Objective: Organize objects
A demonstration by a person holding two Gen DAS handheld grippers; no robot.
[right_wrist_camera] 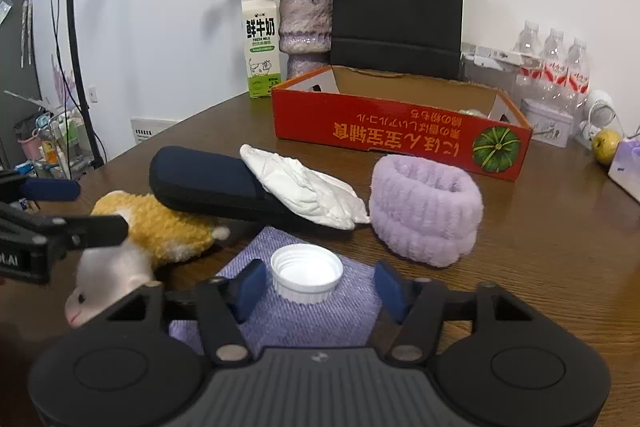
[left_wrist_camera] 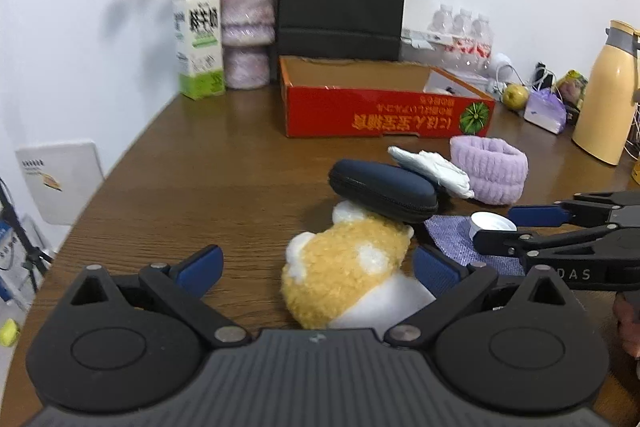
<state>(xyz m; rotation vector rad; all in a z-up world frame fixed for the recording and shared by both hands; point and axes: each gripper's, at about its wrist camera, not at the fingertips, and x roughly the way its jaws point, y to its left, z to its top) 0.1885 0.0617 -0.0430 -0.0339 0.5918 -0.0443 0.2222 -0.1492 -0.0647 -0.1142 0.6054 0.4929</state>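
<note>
Your right hand-held gripper (right_wrist_camera: 316, 289) straddles small white ribbed plastic cap (right_wrist_camera: 306, 271) on lilac woven cloth (right_wrist_camera: 304, 319), pads not yet touching. Left hand-held gripper (left_wrist_camera: 316, 269) wide open around orange-and-white plush toy (left_wrist_camera: 344, 271), ready for red cardboard box (right_wrist_camera: 400, 131) on brown wooden table (right_wrist_camera: 540, 247).

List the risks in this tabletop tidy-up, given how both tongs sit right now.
1. The dark case rests on the plush toy; if the open left tongs pull the toy, the case and the white cloth lying on it may slide.
2. The right tongs straddle the white cap without pressing it; closing off-centre could flick it off the purple cloth.
</note>
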